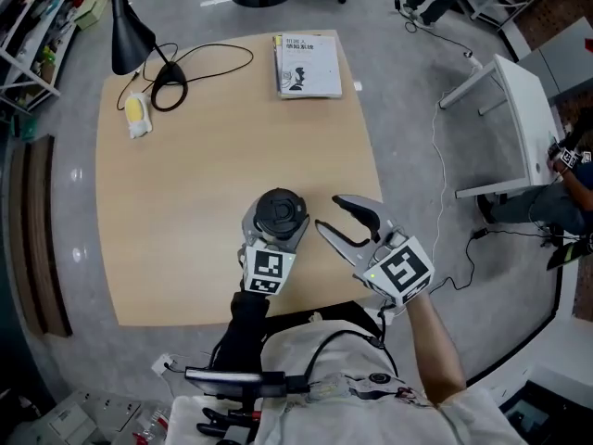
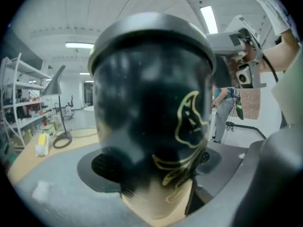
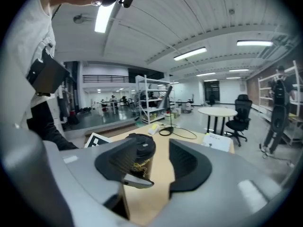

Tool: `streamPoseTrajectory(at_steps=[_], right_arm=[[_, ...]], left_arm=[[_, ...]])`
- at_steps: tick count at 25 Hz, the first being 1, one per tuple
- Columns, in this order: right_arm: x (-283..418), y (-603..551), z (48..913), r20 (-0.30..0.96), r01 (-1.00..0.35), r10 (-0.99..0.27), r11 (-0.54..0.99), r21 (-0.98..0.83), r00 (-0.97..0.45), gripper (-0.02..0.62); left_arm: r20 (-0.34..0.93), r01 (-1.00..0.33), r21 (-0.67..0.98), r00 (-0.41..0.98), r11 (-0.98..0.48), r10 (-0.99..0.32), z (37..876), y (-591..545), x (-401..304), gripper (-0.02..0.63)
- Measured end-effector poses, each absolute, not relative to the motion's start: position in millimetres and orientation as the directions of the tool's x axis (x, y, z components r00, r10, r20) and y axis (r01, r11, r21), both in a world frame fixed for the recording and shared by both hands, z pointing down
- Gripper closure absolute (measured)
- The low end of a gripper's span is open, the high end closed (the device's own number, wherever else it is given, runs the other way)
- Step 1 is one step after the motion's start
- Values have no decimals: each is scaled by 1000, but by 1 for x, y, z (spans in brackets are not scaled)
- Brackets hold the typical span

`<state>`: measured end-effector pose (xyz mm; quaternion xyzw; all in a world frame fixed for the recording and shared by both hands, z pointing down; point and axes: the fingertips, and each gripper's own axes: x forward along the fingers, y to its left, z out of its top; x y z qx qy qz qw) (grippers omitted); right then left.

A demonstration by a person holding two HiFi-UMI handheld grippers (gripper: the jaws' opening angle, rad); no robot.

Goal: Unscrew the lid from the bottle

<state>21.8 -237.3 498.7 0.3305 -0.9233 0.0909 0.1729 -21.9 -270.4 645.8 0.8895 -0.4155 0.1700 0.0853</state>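
The black glossy bottle with a gold line drawing is held over the near part of the light wooden table, close in front of the person. It is clamped at its lower body between the pads of the left gripper, one pad on each side. A strip of table colour is seen under its base, so it is probably lifted a little; this cannot be told with certainty.

The round black screw lid is still on the bottle. The right gripper stands just beside it with its jaws apart, and nothing is between them.

The bottle is judged to be stiff, so a firm squeeze should not deform it. Its shiny wall is likely slippery and may turn inside the pads when the lid is twisted, so the body must be kept tightly clamped. Whether it is full or empty cannot be seen, and therefore its weight is not known.

The lid is best taken by its side rim, with one jaw on each opposite side and the pads level with it, because the flat top gives nothing to grip.
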Motion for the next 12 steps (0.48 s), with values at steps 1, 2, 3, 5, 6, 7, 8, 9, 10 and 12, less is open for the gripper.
streamPoseTrajectory(at_steps=[1, 2, 3, 5, 6, 7, 8, 9, 10, 12], right_arm=[[10, -231, 488, 380, -571, -513, 819, -50, -770, 321], [0, -222, 481, 388, -487, -437, 873, -36, -812, 219], [-8, -213, 475, 395, -401, -365, 916, -9, -843, 186], [-15, -200, 462, 391, -273, -269, 961, 44, -881, 153], [-17, -192, 454, 387, -222, -226, 973, 58, -894, 153], [-16, -183, 448, 388, -163, -177, 984, 70, -905, 149], [-14, -172, 445, 395, -100, -125, 991, 84, -910, 152], [-10, -160, 443, 403, -44, -81, 994, 99, -912, 151], [-6, -150, 438, 404, -3, -47, 994, 110, -913, 153], [0, -132, 420, 378, 51, 4, 992, 115, -926, 156]], left_arm=[[352, -761, -11, 604, -649, -715, 627, -267, -17, 201], [332, -756, -28, 610, -654, -719, 610, -261, -11, 201], [316, -752, -41, 614, -657, -723, 594, -255, -4, 201], [301, -743, -58, 624, -667, -721, 570, -240, 10, 201], [304, -734, -67, 630, -676, -715, 561, -231, 17, 199], [311, -723, -78, 636, -686, -706, 552, -221, 24, 199], [318, -714, -85, 641, -695, -698, 545, -211, 31, 199], [323, -709, -84, 646, -700, -692, 538, -201, 37, 199], [324, -707, -73, 650, -703, -687, 530, -191, 41, 199], [320, -711, -47, 655, -702, -684, 516, -175, 47, 199]])
